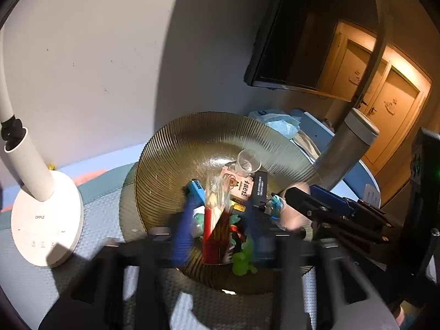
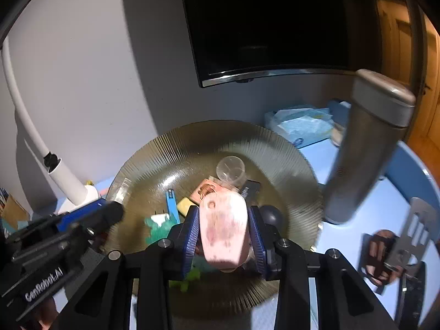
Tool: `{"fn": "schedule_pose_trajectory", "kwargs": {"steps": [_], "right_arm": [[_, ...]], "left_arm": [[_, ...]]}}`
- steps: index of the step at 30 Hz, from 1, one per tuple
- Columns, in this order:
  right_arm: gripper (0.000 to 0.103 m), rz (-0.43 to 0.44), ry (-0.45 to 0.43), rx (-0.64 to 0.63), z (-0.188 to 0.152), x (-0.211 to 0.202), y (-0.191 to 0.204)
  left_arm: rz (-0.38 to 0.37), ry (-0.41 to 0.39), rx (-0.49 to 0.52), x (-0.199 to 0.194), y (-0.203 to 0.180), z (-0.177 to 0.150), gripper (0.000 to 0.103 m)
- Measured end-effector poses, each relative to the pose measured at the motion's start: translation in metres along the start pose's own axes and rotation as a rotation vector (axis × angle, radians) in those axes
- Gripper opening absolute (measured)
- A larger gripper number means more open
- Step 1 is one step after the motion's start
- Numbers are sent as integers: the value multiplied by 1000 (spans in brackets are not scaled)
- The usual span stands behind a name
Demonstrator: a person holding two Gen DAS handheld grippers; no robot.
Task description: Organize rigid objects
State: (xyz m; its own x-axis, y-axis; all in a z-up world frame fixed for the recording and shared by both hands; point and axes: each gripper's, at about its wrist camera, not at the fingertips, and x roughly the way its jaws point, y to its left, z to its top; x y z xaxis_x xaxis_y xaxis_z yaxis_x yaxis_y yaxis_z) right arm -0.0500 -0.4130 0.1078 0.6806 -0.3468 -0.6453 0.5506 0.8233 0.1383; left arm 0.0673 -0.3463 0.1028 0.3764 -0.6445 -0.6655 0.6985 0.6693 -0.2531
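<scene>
My right claw (image 2: 224,228) grips 1 pink case (image 2: 223,231) | left claw (image 1: 217,220) spread, empty | 1 plate (image 2: 176,148) beneath both | 1 flask (image 2: 368,148) right

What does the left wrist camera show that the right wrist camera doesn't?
Only the left wrist view shows the lamp's round white base and lit wooden doors. Only the right wrist view shows the pink object clamped in the right gripper, plus a metal spatula. Both show the ribbed glass plate, the clear cup and the steel bottle.
</scene>
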Motion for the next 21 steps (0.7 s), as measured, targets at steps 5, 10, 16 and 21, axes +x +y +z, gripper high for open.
{"fn": "schedule_pose_trajectory", "kwargs": {"steps": [5,10,16,21], "right_arm": [[58,28,-41,58,2,-19,-15],[58,117,-48,99,-10,-54,-8],[58,217,-53,14,-23,-93,45],[59,310,-67,-80,-44,-122,101]], "left_arm": [[34,-60,36,-42,9,-2,63],[71,-146,16,-113,28,-19,70],[187,-220,19,-196,46,-50,71],[306,-283,-15,-252,64,-88,80]]}}
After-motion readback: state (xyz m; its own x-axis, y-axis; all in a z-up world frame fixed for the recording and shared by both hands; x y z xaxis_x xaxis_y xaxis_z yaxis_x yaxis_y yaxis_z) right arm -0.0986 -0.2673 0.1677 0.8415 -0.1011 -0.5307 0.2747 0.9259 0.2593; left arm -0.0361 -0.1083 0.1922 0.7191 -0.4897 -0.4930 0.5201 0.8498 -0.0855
